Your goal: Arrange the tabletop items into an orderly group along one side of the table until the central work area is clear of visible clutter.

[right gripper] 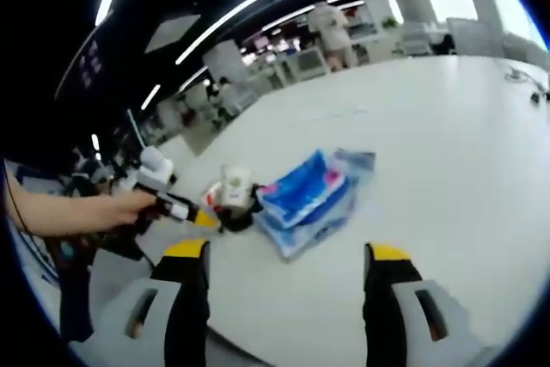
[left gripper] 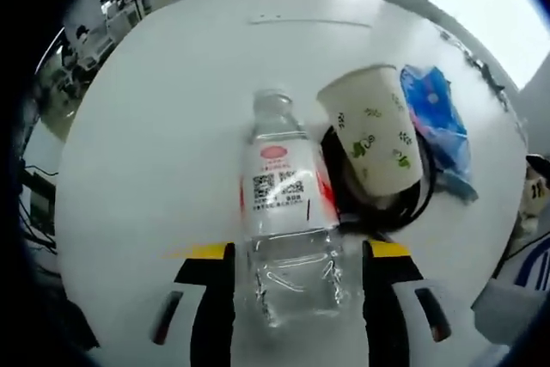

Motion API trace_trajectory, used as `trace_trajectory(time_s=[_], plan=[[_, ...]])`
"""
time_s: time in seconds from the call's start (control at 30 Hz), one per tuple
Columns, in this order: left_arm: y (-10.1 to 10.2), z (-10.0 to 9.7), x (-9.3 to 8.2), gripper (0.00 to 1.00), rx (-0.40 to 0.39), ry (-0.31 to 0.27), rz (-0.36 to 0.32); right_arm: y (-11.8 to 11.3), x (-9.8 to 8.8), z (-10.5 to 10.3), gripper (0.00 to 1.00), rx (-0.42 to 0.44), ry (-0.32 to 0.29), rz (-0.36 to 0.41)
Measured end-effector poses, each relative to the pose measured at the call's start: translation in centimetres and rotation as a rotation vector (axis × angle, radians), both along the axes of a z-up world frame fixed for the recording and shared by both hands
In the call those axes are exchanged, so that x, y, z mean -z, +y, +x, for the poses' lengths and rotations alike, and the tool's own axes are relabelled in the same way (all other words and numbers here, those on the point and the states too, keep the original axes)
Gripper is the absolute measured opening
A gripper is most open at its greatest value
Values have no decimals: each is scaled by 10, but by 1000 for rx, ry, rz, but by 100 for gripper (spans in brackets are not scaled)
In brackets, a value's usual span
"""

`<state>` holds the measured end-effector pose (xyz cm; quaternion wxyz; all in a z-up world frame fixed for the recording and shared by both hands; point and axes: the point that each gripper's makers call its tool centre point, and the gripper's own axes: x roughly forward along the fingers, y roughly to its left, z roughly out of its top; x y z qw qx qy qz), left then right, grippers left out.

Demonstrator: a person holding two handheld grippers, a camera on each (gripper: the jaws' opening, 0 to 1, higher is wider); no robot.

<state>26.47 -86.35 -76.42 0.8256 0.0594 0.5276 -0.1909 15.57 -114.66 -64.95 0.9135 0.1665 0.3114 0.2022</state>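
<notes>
Three items sit grouped on the white table [left gripper: 155, 126]: a blue pack [right gripper: 302, 197], a paper cup [left gripper: 375, 126] and a clear bottle [left gripper: 284, 212]. The pack looks soft and light; take it across its middle, its long axis running away from your right gripper [right gripper: 284, 298], whose jaws stand spread and empty. The cup, printed with green leaves, leans over a dark ring; it crushes easily, so grip low and gently. The bottle lies between the jaws of your left gripper [left gripper: 296, 298], cap end pointing away; whether they pinch it, I cannot tell. It looks empty, slick and thin-walled, so squeeze lightly at the body.
</notes>
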Motion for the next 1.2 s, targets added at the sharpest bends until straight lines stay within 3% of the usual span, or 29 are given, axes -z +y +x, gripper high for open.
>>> trace_trajectory(time_s=[0.07, 0.3, 0.43, 0.57, 0.8, 0.97, 1.07, 1.2], plan=[[-2, -1, -2, 44, -7, -8, -8, 1, -2, 2, 70, 5, -4, 11], [-4, -6, -5, 43, -8, -19, -6, 11, -5, 9, 69, -9, -9, 20], [-3, -9, -6, 42, -16, -12, -13, 24, -13, 15, 64, -30, -23, 64], [-1, -16, -7, 41, -14, -5, -16, 51, -17, 22, 60, -111, -20, 79], [5, -28, -7, 41, -45, -14, -26, 118, -43, 44, 58, -276, -51, 179], [11, -30, -5, 41, -52, -26, -27, 165, -55, 62, 54, -338, -27, 261], [12, -34, -5, 41, -66, -39, -36, 190, -59, 73, 50, -371, -29, 262], [13, -31, -3, 41, -78, -50, -43, 219, -53, 84, 49, -392, 38, 293]])
